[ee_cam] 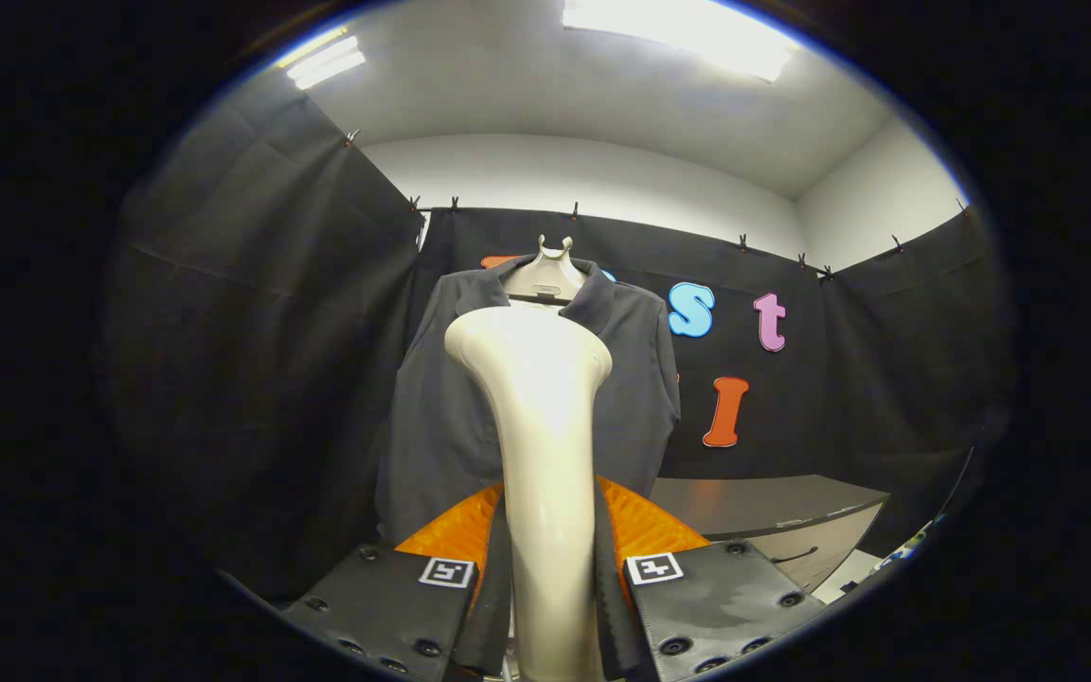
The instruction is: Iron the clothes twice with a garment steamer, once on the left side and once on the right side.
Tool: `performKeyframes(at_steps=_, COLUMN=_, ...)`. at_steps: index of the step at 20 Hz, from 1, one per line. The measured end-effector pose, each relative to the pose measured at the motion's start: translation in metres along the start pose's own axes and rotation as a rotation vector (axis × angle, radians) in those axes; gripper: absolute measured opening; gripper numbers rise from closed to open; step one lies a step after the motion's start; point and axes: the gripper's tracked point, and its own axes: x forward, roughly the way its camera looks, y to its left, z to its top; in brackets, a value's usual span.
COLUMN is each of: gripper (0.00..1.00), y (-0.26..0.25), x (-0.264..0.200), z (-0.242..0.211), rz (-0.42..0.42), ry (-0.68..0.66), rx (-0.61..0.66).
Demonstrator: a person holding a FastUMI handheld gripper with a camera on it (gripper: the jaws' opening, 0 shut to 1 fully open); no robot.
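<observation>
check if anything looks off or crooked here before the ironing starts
Nothing stands out. The gripper is shut on the steamer, which stands upright between the fingers. Beyond it the dark shirt hangs straight on its hanger against the booth wall, collar open. The cabinet beside it looks undisturbed.

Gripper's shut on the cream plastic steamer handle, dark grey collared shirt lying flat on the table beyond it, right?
Not quite. The gripper is shut on the cream plastic steamer handle, but the gripper view shows the dark grey collared shirt hanging upright on a hanger beyond it, not lying flat on the table.
</observation>
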Motion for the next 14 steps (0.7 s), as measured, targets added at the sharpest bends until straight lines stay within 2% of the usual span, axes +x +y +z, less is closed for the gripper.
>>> performKeyframes(at_steps=14, gripper=0.44, y=-0.011, x=0.006, z=0.0, rz=-0.008, ry=-0.003, rx=0.009)
